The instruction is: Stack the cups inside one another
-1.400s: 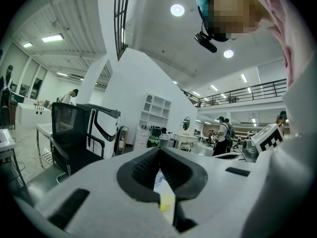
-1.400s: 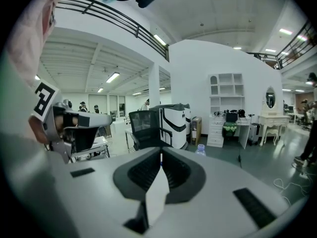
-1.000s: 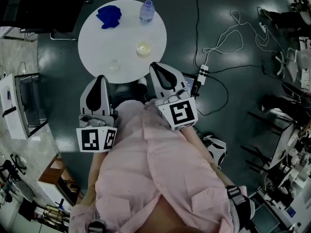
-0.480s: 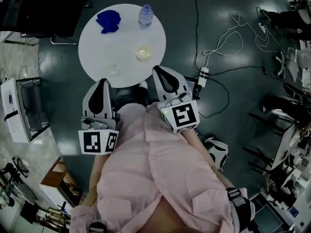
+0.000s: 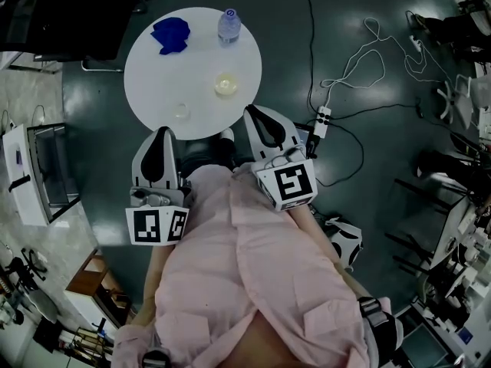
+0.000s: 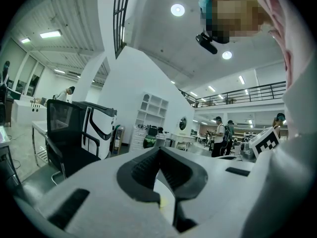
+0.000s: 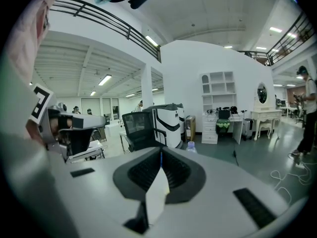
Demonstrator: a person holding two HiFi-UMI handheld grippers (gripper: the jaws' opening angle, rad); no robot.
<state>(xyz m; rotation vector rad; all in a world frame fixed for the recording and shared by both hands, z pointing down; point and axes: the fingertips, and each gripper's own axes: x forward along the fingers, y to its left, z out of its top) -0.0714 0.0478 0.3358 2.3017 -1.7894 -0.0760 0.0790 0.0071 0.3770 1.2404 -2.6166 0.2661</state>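
— Since both cups look like thin see-through plastic, how do you expect them to handle?

— Light and rather flimsy, I judge, with a slick wall. A hard squeeze would likely buckle one, and a careless nudge could send it skating over the round table (image 5: 153, 67). I would pinch the wall just under the rim, one pad inside and one outside, and press gently.

— Where are they?

— Both stand apart on the table's near half. The yellowish cup (image 5: 225, 84) is toward my right. The clear cup (image 5: 181, 111) is closer to the edge on my left (it is faint against the white top, so I cannot say which way up it sits). Neither is nested in the other. A water bottle (image 5: 229, 23) and a blue cloth (image 5: 170, 33) lie at the far side, well away from both.

— And your fingers?

— Closed on both sides. My left gripper (image 5: 162, 132) has its jaws pressed together with nothing between them; its own view shows the pads meeting at the tip. My right gripper (image 5: 252, 113) is the same: jaws together, empty. Both are held by the table's near edge and touch neither cup.

— So what comes first?

— Opening wide enough to straddle a cup wall, I reckon, before reaching in.
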